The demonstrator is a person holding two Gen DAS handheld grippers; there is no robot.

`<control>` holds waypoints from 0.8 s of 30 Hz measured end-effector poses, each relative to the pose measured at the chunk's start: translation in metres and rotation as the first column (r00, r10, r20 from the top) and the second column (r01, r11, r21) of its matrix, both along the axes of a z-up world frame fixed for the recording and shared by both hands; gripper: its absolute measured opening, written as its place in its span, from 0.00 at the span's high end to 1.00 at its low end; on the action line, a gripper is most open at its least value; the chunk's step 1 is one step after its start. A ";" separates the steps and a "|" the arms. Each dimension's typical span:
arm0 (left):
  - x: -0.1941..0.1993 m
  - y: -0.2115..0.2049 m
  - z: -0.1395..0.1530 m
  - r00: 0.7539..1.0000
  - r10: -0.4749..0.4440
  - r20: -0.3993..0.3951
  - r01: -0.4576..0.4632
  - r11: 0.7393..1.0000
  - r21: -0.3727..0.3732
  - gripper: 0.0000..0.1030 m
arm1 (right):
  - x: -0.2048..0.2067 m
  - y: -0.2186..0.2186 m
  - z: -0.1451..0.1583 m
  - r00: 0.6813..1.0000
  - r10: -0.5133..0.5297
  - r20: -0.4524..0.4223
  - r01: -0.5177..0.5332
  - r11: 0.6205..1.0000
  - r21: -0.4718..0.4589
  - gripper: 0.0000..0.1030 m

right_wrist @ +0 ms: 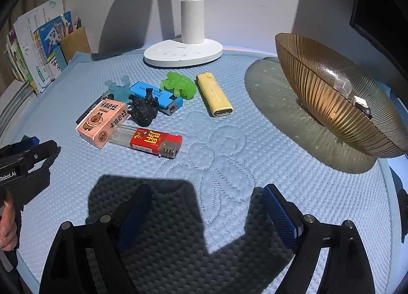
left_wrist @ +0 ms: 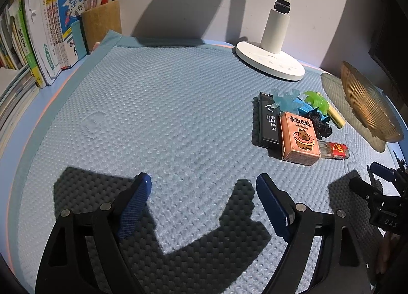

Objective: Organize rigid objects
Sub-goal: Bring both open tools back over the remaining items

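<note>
A cluster of small things lies on the blue mat point(right_wrist: 229, 141): a pink capybara box point(right_wrist: 102, 122), a red lighter point(right_wrist: 150, 142), a black figurine point(right_wrist: 143, 110), a blue lighter point(right_wrist: 158, 99), a yellow lighter point(right_wrist: 213, 94), a green toy point(right_wrist: 179, 85), a pale blue toy point(right_wrist: 119, 88). In the left wrist view the pink box point(left_wrist: 298, 138) and a black lighter point(left_wrist: 266, 120) sit at the right. My left gripper point(left_wrist: 204, 187) is open and empty over bare mat. My right gripper point(right_wrist: 206, 197) is open and empty, short of the cluster.
A ribbed amber glass bowl point(right_wrist: 331, 100) stands at the right with a small item inside. A white lamp base point(right_wrist: 183, 51) stands at the back. Books point(left_wrist: 38, 39) and a pencil holder point(left_wrist: 102, 23) line the back left. The left gripper's body point(right_wrist: 23, 164) shows at the left edge.
</note>
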State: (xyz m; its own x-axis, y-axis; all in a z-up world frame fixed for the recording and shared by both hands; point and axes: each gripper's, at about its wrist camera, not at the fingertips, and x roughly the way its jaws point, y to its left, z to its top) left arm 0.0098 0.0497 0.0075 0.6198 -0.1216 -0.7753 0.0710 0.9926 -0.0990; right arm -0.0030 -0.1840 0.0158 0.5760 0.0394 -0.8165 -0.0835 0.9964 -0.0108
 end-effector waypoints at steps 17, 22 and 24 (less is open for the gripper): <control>-0.001 0.000 0.001 1.000 0.001 0.001 -0.001 1.000 -0.009 0.19 | 0.000 0.000 -0.001 1.000 -0.012 0.002 0.012 1.000 0.000 0.14; -0.004 -0.006 0.004 1.000 0.000 0.010 0.000 1.000 0.016 0.19 | -0.001 -0.002 -0.001 1.000 -0.013 0.002 0.013 1.000 0.006 0.14; -0.007 -0.013 0.009 0.999 -0.028 0.029 0.027 0.999 0.019 0.19 | -0.003 -0.006 0.000 1.000 -0.017 0.010 0.016 1.000 0.022 0.14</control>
